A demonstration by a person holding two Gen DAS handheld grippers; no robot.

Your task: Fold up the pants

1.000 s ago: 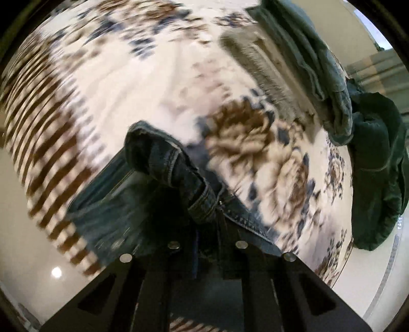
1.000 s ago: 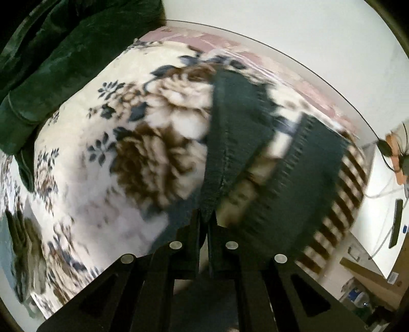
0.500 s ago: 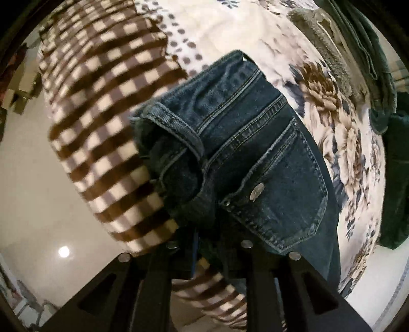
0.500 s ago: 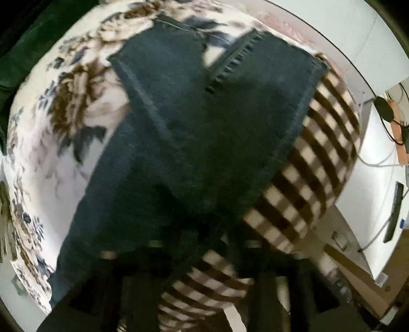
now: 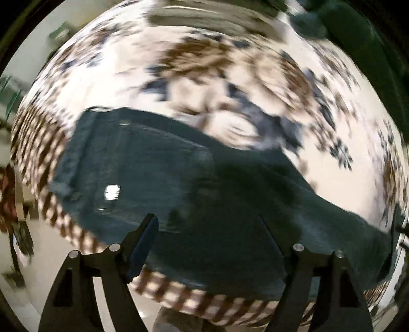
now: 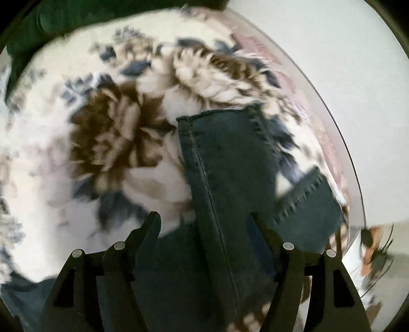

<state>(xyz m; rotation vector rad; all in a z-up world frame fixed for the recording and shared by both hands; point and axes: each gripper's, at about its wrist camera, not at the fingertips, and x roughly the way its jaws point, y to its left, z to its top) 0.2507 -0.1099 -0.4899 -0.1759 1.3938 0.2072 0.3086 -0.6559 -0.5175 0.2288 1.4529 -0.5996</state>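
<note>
On the floral blanket (image 5: 204, 84), jeans (image 5: 179, 184) lie under both opening tools.

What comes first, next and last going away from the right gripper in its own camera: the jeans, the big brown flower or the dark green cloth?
1. Jeans: right under the opening right gripper.
2. Big brown flower: left of the jeans, on the blanket.
3. Dark green cloth: far top-left corner.

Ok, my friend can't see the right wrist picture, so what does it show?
Dark blue jeans lie on a flowery blanket, and a hem points away from the camera. The right tool hangs over them, its jaws opening, gripping nothing. Something dark green sits in the far corner.
</note>
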